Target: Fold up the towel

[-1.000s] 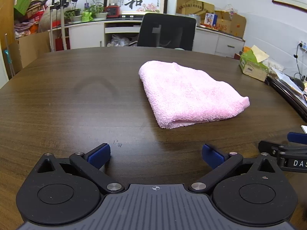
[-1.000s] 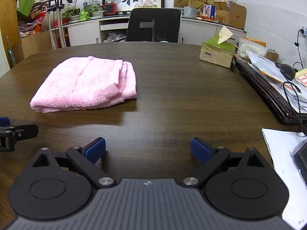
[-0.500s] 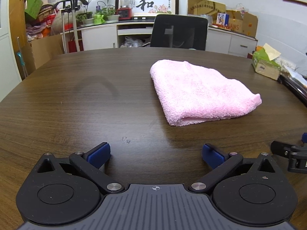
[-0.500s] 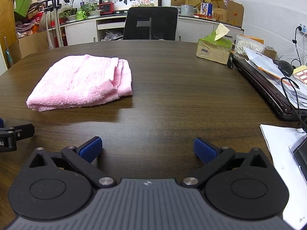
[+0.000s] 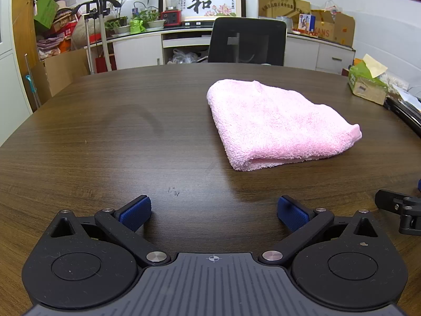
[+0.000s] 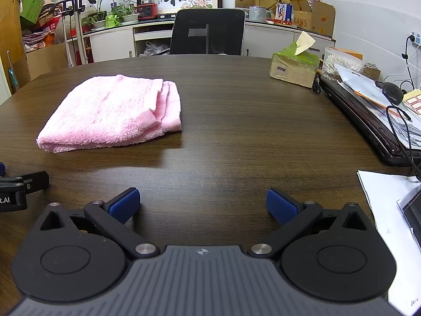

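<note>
A pink towel (image 5: 276,121) lies folded into a thick rectangle on the dark wooden table (image 5: 105,137). In the right wrist view the towel (image 6: 113,113) sits to the left, its layered edges facing right. My left gripper (image 5: 213,212) is open and empty, well short of the towel's near corner. My right gripper (image 6: 202,205) is open and empty, to the right of the towel and nearer than it. Each gripper's tip shows at the edge of the other's view.
A black office chair (image 5: 247,42) stands behind the table. A green tissue box (image 6: 294,65), a closed laptop (image 6: 368,123), papers and cables lie along the table's right side. White paper (image 6: 386,205) lies near my right gripper. Cabinets and clutter line the back wall.
Both grippers have drawn back slightly from the towel and drifted left. The towel has not moved. The jaws stay open.
</note>
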`<state>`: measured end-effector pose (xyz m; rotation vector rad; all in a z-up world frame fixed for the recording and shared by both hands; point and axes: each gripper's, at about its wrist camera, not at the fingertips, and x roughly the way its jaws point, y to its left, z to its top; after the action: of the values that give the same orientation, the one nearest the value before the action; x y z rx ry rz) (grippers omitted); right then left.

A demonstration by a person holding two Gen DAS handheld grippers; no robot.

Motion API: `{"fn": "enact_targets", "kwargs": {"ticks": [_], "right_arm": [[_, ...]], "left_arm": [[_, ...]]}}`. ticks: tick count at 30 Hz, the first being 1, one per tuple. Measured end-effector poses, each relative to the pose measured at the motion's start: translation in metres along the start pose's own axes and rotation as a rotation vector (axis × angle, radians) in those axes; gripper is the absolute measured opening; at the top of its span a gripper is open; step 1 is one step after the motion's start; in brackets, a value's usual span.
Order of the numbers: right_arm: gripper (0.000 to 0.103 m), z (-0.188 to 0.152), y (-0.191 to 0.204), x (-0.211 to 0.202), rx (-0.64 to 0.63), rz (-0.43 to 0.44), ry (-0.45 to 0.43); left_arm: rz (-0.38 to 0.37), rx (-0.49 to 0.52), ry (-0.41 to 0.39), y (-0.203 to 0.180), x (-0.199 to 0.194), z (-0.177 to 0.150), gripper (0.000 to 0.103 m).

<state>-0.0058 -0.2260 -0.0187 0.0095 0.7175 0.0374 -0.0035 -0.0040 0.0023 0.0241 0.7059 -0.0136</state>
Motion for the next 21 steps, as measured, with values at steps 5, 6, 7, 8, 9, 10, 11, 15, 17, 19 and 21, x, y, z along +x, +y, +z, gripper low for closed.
{"fn": "enact_targets", "kwargs": {"ticks": [5,6,7,8,9,10,11,15,17,19,21], "right_arm": [[0.103,0.0002,0.0003,0.0001,-0.001,0.002,0.000],[0.103,0.0000,0.0006,-0.0002,-0.001,0.002,0.000],[0.103,0.0000,0.0008,-0.0003,0.000,0.002,0.000],[0.103,-0.0001,0.0008,-0.0004,0.000,0.002,0.000],[0.103,-0.0001,0.0009,-0.0004,0.000,0.002,0.000],[0.103,-0.0003,0.0011,-0.0006,0.000,0.001,0.000],[0.103,-0.0005,0.0014,-0.0009,0.000,0.001,0.000],[0.103,-0.0013,0.0029,-0.0020,0.001,0.000,0.000],[0.103,-0.0014,0.0031,-0.0022,0.002,-0.001,0.000],[0.103,-0.0013,0.0032,-0.0022,0.002,-0.001,0.000],[0.103,-0.0012,0.0033,-0.0022,0.002,-0.001,0.000]], "left_arm": [[0.008,-0.006,0.000,-0.0003,0.0004,-0.0003,0.103],[0.009,-0.007,0.000,-0.0004,0.0006,-0.0003,0.103],[0.010,-0.008,0.000,-0.0004,0.0007,-0.0001,0.103],[0.010,-0.008,0.000,-0.0004,0.0008,0.0000,0.103],[0.010,-0.009,0.000,-0.0007,0.0007,-0.0001,0.103],[0.010,-0.009,0.000,-0.0012,0.0006,-0.0003,0.103],[0.010,-0.009,0.000,-0.0015,0.0005,-0.0004,0.103],[0.010,-0.012,-0.001,-0.0010,0.0004,-0.0019,0.103],[0.010,-0.012,-0.001,-0.0008,0.0002,-0.0022,0.103],[0.010,-0.013,-0.001,-0.0011,0.0003,-0.0021,0.103],[0.011,-0.013,0.000,-0.0018,0.0004,-0.0018,0.103]]}}
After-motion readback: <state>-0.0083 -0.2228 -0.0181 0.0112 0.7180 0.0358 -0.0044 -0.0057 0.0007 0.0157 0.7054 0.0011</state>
